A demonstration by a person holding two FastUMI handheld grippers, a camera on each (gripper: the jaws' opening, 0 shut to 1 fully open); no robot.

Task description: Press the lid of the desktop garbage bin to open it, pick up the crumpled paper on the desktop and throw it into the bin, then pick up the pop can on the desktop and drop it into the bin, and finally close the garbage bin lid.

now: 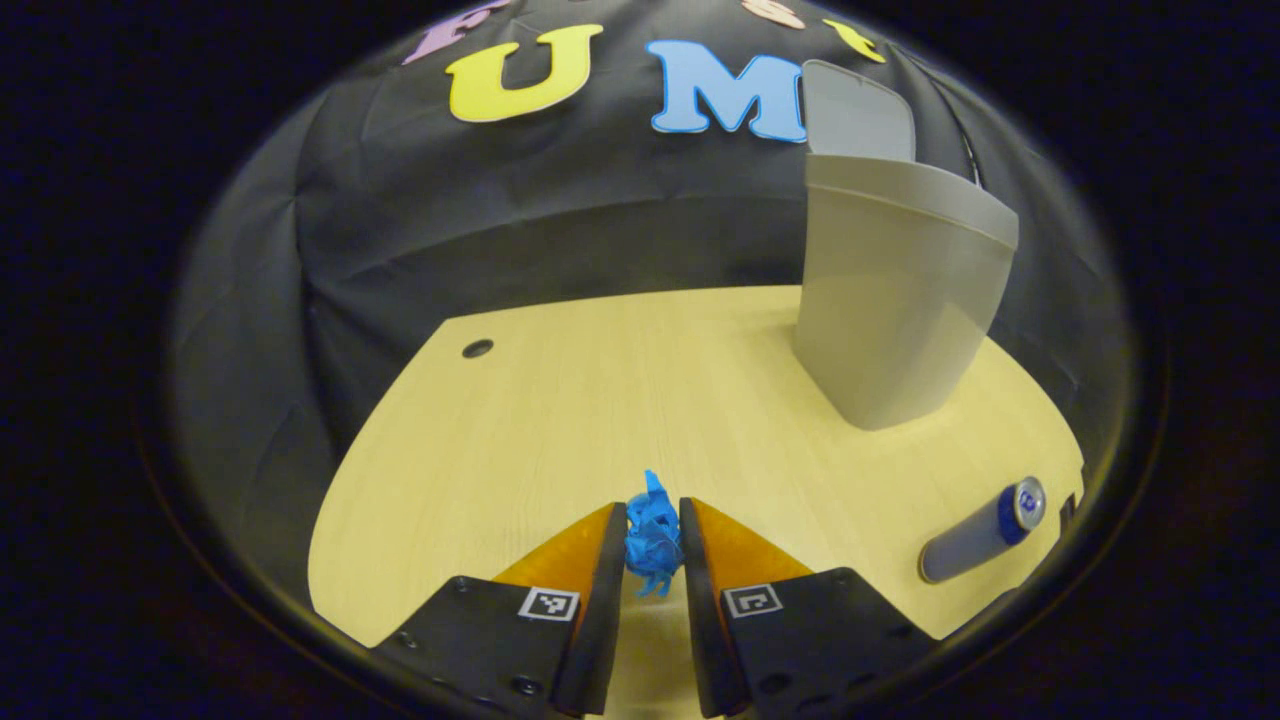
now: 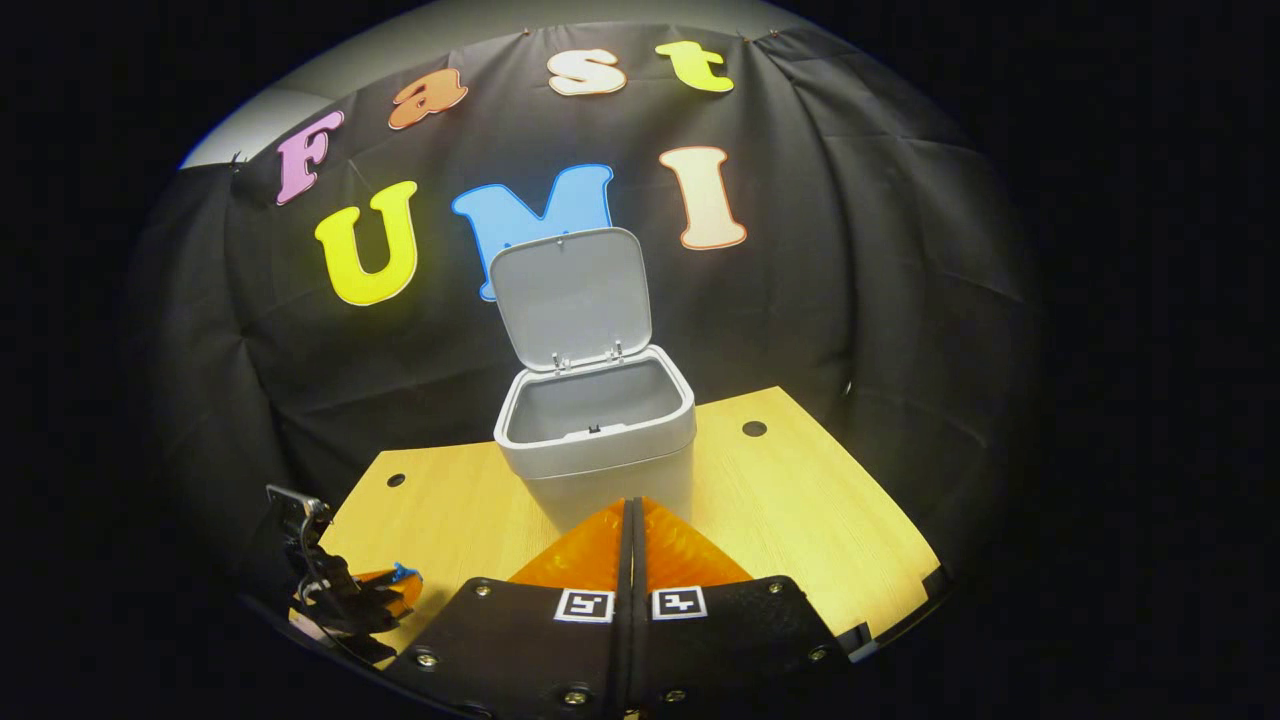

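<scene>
- Left tool (image 1: 653, 545) is clamped on the crumpled blue paper wad (image 1: 652, 535), low over the near edge of the pale wooden bench (image 1: 560, 400).
- I judge the wad featherlight, soft and springy: hold mid-body, light squeeze.
- Grey plastic bin (image 2: 595, 430) stands far right, hinged lid (image 2: 570, 297) up.
- Slim blue-topped can (image 1: 985, 530) lies near right; probably rolls, so take it across the barrel.
- Right tool (image 2: 632, 545) is pressed closed, empty.

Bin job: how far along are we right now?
Done: the bin stands with its lid up. In hand: the left gripper is shut on the crumpled paper at the desktop. Left: drop it in, bin the pop can, close the lid. Right gripper is shut, empty.
</scene>
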